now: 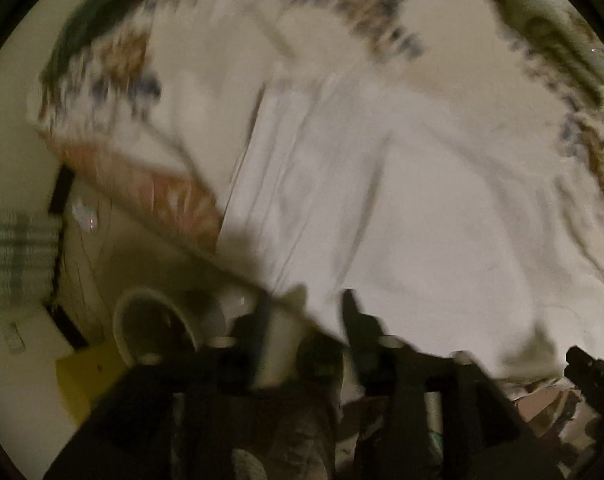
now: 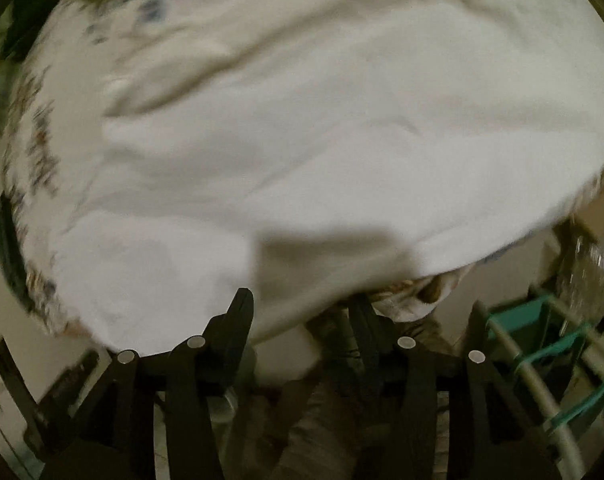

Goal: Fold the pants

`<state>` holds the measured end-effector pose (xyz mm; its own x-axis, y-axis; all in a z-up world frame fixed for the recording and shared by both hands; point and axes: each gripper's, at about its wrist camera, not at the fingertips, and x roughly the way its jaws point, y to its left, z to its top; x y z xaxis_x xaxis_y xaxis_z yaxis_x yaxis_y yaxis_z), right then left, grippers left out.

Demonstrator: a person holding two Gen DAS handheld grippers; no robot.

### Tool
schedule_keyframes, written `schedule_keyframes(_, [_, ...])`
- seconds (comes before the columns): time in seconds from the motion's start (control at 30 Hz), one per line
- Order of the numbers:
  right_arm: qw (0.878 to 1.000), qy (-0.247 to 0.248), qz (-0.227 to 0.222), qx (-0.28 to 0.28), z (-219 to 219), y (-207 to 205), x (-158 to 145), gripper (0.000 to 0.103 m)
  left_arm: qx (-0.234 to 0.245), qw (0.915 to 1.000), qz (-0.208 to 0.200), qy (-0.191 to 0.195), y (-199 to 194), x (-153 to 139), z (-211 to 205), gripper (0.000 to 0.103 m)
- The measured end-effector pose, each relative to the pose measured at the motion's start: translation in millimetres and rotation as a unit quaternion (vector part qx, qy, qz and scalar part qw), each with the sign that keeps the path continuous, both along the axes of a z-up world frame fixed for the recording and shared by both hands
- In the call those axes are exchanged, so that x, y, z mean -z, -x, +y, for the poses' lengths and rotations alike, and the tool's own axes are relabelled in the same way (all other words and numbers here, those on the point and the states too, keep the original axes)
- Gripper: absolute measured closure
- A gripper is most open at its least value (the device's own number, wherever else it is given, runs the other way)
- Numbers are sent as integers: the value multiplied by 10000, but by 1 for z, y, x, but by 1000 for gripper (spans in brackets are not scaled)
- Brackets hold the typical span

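White pants (image 1: pixel 382 200) lie spread on a bed with a floral cover (image 1: pixel 342 4); the frames are blurred. My left gripper (image 1: pixel 308 300) is at the near edge of the pants, its two dark fingers apart with cloth edge between them, open. In the right wrist view the pants (image 2: pixel 322 140) fill most of the frame. My right gripper (image 2: pixel 300 304) is at their near edge, fingers wide apart, with a fold of white cloth hanging between them, not pinched.
The bed edge with an orange patterned border (image 1: pixel 150 188) runs at the left. Below it are a round bin (image 1: pixel 150 324) and a yellow object (image 1: pixel 78 376) on the floor. A rack with green parts (image 2: pixel 542 340) stands at the right.
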<state>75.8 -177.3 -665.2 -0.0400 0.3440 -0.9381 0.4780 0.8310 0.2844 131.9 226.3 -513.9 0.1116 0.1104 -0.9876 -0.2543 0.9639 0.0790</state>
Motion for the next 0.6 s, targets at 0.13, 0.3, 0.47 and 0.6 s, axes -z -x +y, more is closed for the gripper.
schedule_keyframes(0.13, [9962, 28, -566, -657, 9, -43, -35, 50, 313, 9977, -598, -22, -42, -30, -45, 23])
schedule_keyframes(0.3, [9820, 481, -1129, -1437, 19, -128, -37, 50, 681, 9957, -629, -15, -118, -8, -94, 23])
schedule_keyframes(0.47, [9650, 417, -990, -2394, 19, -192, -1, 50, 1105, 9932, -348, -105, -165, 16, -123, 23])
schedule_keyframes(0.6, [9478, 97, -881, -3064, 23, -199, 8, 52, 1190, 9924, -249, -184, -177, 27, -127, 23])
